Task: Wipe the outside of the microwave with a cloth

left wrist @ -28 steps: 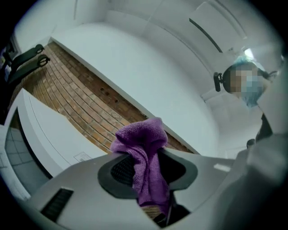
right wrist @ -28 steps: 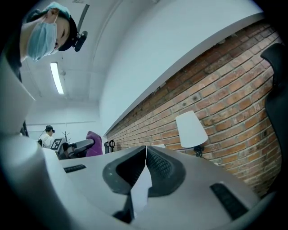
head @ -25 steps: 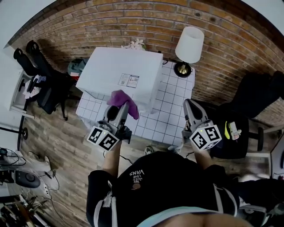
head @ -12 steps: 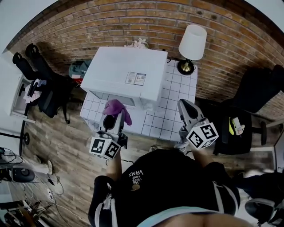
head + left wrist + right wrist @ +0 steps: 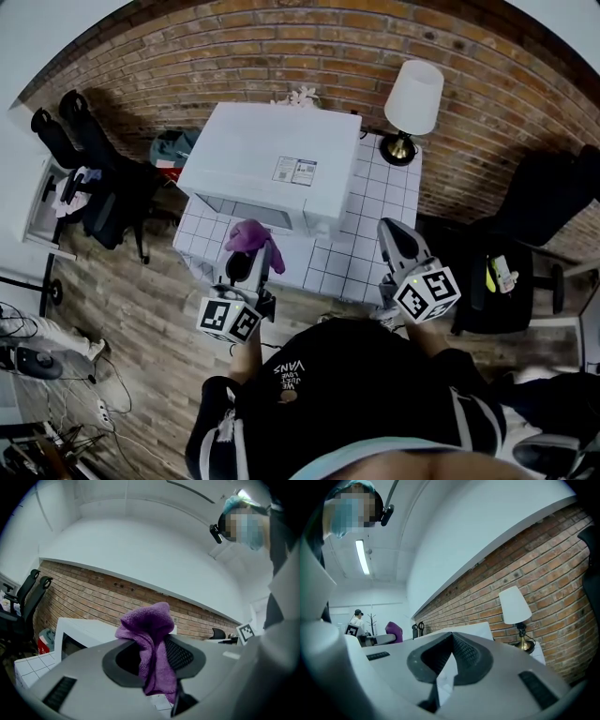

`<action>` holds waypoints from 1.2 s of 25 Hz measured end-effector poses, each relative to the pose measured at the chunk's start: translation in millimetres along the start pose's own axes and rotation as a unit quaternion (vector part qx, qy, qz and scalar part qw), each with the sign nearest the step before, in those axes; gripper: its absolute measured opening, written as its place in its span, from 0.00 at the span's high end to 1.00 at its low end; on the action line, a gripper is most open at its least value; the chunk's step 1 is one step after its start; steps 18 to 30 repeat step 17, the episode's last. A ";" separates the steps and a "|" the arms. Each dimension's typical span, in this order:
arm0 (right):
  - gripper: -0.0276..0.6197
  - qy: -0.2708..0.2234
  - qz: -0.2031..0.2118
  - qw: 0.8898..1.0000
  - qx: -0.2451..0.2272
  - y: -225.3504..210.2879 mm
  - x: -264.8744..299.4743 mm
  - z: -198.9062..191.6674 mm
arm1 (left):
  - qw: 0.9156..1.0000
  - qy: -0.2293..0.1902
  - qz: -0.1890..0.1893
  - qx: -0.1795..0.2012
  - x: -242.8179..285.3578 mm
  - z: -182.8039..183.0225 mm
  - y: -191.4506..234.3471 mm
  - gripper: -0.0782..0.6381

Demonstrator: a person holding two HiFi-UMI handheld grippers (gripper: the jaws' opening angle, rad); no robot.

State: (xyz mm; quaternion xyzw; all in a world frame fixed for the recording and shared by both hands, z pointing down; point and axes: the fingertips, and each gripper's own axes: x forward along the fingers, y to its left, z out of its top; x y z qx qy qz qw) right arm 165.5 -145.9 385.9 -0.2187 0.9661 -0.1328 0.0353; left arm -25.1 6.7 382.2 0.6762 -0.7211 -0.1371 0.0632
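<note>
The left gripper (image 5: 251,255) has its jaws clamped on the purple cloth (image 5: 149,637), which bunches above the tips and droops below them; it hangs just in front of the white microwave (image 5: 274,161), at its near face, apparently not touching; the microwave stands on the tiled table (image 5: 370,220); the right gripper (image 5: 394,234), over the table's right part, has its jaws together on nothing; the cloth looks soft, light and floppy, so this pinch at the bunched middle should leave loose folds to press against the smooth casing
</note>
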 end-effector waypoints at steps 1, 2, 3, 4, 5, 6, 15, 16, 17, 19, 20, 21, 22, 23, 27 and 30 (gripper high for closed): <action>0.95 0.000 0.001 1.000 0.000 0.2 0.3 -0.4 | 1.000 0.001 -0.001 -0.001 0.4 -0.6 -0.2 0.70; 0.95 0.001 0.001 1.000 -0.001 0.9 0.7 -0.3 | 1.000 0.001 -0.003 -0.001 0.7 -1.0 -0.3 0.70; 0.95 0.002 0.002 1.000 -0.001 1.6 1.0 -0.2 | 1.000 0.001 -0.004 -0.002 1.1 -1.2 -0.5 0.70; 0.95 0.003 0.002 1.000 -0.001 2.1 1.2 -0.4 | 1.000 0.002 -0.006 -0.004 1.4 -1.5 -0.7 0.70; 0.95 0.004 0.002 1.000 -0.002 2.4 1.3 -0.6 | 1.000 0.002 -0.007 -0.006 1.8 -2.1 -0.8 0.70; 0.95 0.006 0.001 1.000 -0.003 2.5 1.3 -0.7 | 1.000 0.003 -0.008 -0.007 2.0 -3.0 -0.9 0.70; 0.95 0.014 0.006 1.000 -0.006 4.4 2.9 -5.8 | 1.000 0.008 -0.021 -0.006 3.5 -6.7 -1.3 0.70; 0.95 0.014 0.006 1.000 -0.006 4.7 3.2 -5.6 | 1.000 0.008 -0.022 -0.006 3.9 -6.4 -1.6 0.70; 0.95 0.014 0.006 1.000 -0.006 5.0 3.6 -5.3 | 1.000 0.009 -0.024 -0.007 4.4 -6.2 -1.9 0.70; 0.95 0.014 0.006 1.000 -0.006 5.0 3.6 -5.3 | 1.000 0.009 -0.024 -0.007 4.4 -6.2 -1.9 0.70; 0.95 0.014 0.006 1.000 -0.006 5.0 3.6 -5.3 | 1.000 0.009 -0.024 -0.007 4.4 -6.2 -1.9 0.70; 0.95 0.014 0.006 1.000 -0.006 5.0 3.6 -5.3 | 1.000 0.009 -0.024 -0.007 4.4 -6.2 -1.9 0.70; 0.95 0.014 0.006 1.000 -0.006 5.0 3.6 -5.3 | 1.000 0.009 -0.024 -0.007 4.4 -6.2 -1.9 0.70; 0.95 0.014 0.006 1.000 -0.006 5.0 3.6 -5.3 | 1.000 0.009 -0.024 -0.007 4.4 -6.2 -1.9 0.70; 0.95 0.014 0.006 1.000 -0.006 5.0 3.6 -5.3 | 1.000 0.009 -0.024 -0.007 4.4 -6.2 -1.9 0.70; 0.95 0.014 0.006 1.000 -0.006 5.0 3.6 -5.3 | 1.000 0.009 -0.024 -0.007 4.4 -6.2 -1.9 0.70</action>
